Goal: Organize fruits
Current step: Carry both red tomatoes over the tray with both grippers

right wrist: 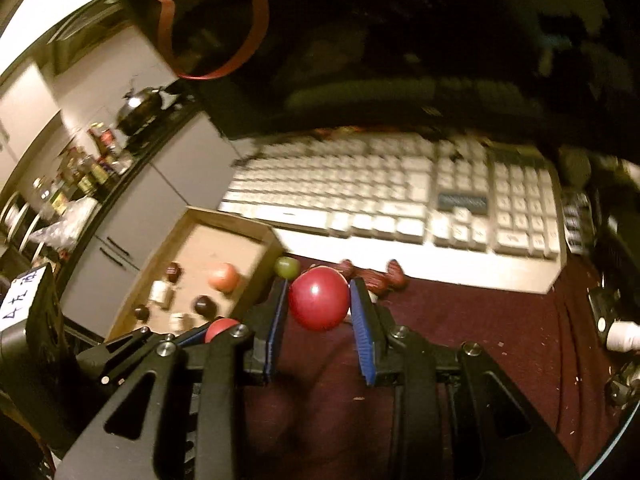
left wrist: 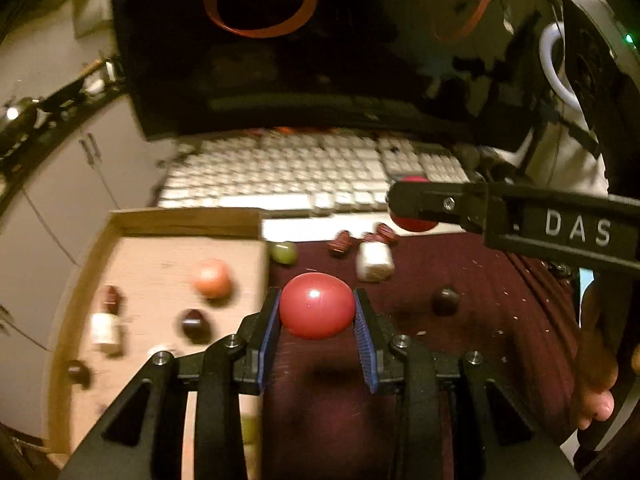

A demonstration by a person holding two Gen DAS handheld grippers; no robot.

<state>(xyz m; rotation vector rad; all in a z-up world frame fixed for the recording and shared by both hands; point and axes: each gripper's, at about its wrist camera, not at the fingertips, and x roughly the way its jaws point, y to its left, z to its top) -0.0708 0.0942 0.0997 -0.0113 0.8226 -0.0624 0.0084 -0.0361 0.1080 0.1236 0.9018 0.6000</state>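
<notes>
Left gripper (left wrist: 316, 308) clamps 1 red ball (left wrist: 317, 305); right gripper (right wrist: 319, 300) clamps another red fruit (right wrist: 319, 298). Box (left wrist: 180, 224) lies at 10 o'clock.

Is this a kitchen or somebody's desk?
Probably a home desk next to a kitchen: a keyboard sits below a dark monitor, and a kettle and bottles stand on a counter behind.

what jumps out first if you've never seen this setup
Two glossy red fruits, one pinched in each set of tongs: the left tongs clamp a red fruit, the right tongs another red fruit, above the maroon cloth. Left of them sits a cardboard tray of small fruits; behind, a white keyboard.
</notes>
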